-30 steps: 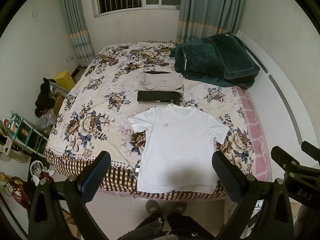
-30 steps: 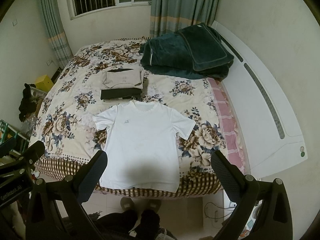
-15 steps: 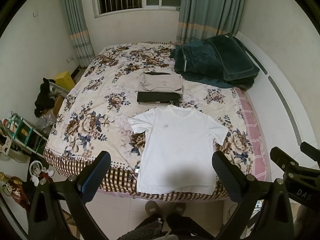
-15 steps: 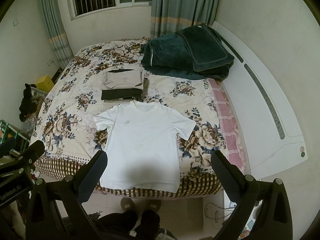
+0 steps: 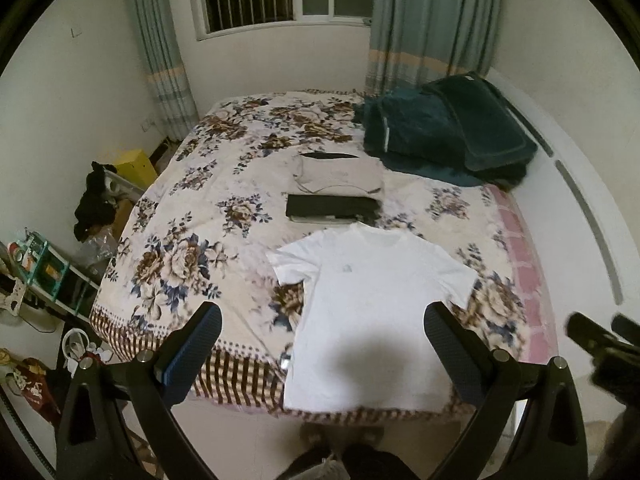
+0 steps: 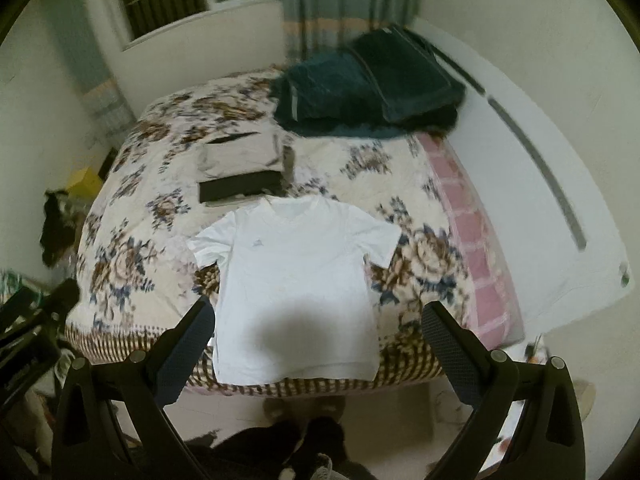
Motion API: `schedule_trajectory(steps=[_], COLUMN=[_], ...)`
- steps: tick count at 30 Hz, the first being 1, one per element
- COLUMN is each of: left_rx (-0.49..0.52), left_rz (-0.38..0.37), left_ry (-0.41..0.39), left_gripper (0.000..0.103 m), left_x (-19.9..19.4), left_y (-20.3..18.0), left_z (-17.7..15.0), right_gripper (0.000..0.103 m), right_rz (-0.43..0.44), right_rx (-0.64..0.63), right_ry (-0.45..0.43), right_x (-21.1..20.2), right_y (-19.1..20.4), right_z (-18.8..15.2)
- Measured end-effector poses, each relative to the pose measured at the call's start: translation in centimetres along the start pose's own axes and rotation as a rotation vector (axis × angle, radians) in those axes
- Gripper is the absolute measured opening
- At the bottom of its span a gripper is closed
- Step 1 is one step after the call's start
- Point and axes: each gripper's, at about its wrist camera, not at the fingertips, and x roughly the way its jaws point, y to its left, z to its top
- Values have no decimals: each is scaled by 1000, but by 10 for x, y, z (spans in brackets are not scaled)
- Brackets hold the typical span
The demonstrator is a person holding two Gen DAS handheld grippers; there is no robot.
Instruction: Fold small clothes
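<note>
A white T-shirt (image 5: 372, 312) lies on a cream bedspread (image 5: 192, 248) with brown-and-blue flowers and a brown checked border; beyond it are black (image 5: 332, 208) and beige folded garments (image 5: 340, 174) and a dark teal blanket (image 5: 444, 132).

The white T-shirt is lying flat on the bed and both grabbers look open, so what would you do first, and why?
Probably lower the left gripper toward the white T-shirt's left sleeve to pinch it. The shirt lies spread flat and unfolded; both the left gripper and right gripper hang open above its hem, holding nothing.
</note>
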Motion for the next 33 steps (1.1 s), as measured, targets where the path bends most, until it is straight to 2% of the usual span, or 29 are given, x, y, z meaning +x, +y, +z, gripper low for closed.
schedule_trajectory(steps=[4, 10, 16, 20, 22, 24, 26, 28, 31, 33], left_rx=[15, 8, -20, -48, -49, -42, -53, -85, -136, -161], left_rz=[64, 146, 257, 287, 293, 311, 321, 322, 308, 293], left_ry=[12, 108, 218, 304, 348, 381, 419, 454, 494, 501], left_gripper=[103, 103, 103, 103, 103, 103, 103, 103, 103, 103], left_x=[70, 194, 318, 394, 431, 464, 492, 513, 538, 548], left_y=[-6, -8, -25, -35, -40, -41, -40, -36, -31, -28], left_z=[12, 11, -8, -30, -41, -54, -68, -80, -95, -102], right_gripper=[103, 103, 103, 103, 99, 97, 79, 74, 72, 59], right_rz=[-45, -92, -34, 0, 34, 94, 167, 248, 273, 273], right_rx=[173, 442, 689, 828, 905, 1015, 1120, 1249, 1384, 1418], right_ry=[69, 229, 391, 454, 467, 463, 442, 395, 293, 204], right_x=[88, 253, 440, 554, 594, 635, 667, 697, 718, 719], right_y=[-48, -150, -245, -275, -281, -285, -289, -290, -288, -283], right_z=[8, 12, -4, -26, -37, -51, -62, -77, -91, -95])
